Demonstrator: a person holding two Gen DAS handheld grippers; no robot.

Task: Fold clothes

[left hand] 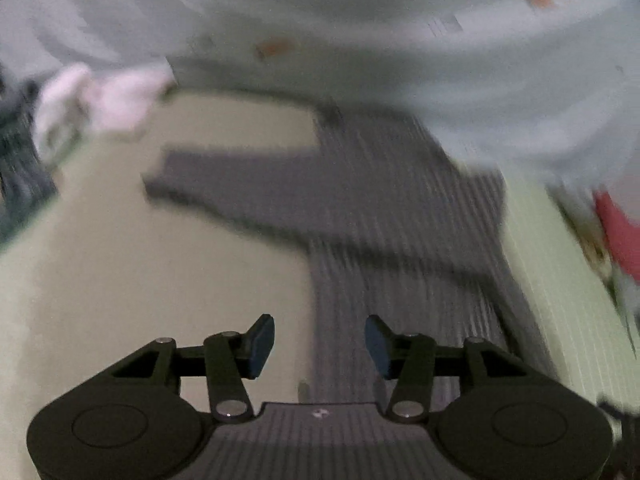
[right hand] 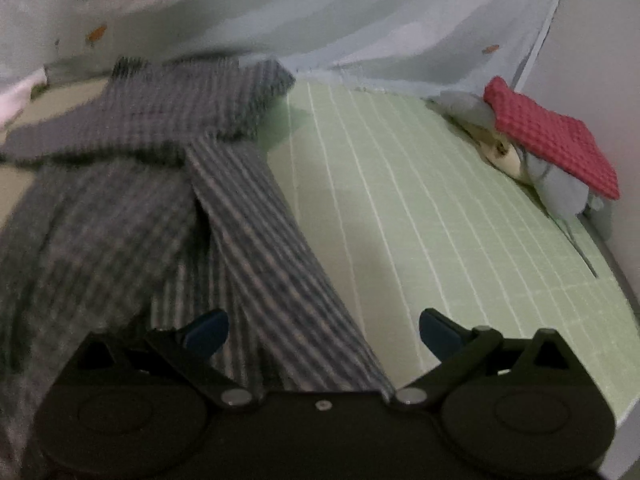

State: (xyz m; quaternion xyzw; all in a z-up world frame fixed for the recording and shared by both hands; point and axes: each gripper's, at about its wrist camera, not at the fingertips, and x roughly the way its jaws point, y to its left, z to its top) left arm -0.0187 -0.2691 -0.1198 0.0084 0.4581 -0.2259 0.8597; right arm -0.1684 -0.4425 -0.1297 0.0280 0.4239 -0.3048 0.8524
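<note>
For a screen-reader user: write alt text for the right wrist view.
A grey striped garment lies spread on a pale green lined sheet, with the right gripper just above its near edge, jaws open and empty. A red waffle-textured cloth rests on a small pile at the far right, and pale blue fabric fills the background.

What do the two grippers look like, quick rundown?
Both match: the left gripper and right gripper have matte black bodies with two round housings, black linkage arms on silver pivot pins, and fingers tipped with dark blue pads. No cables, labels, hands or sleeves are visible.
</note>
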